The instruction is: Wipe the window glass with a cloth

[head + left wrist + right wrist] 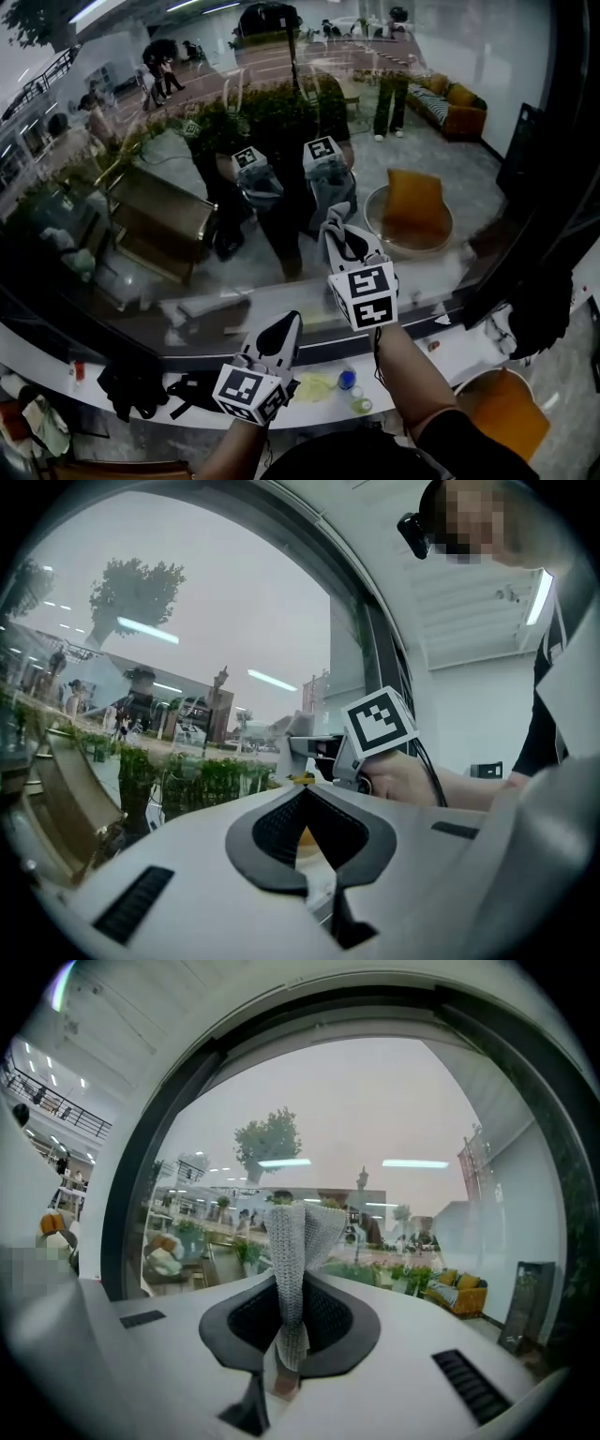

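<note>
Daylit, reflective glare, fisheye-warped edges

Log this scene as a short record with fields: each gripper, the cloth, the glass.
left gripper: jaws together, nothing between them, lower than the right in the head view
right gripper: shut on the cloth, raised in front of the window glass
cloth: grey knit, folded, sticking out past the jaws
window glass: reflects both grippers
contact: cannot tell if cloth touches glass
</note>
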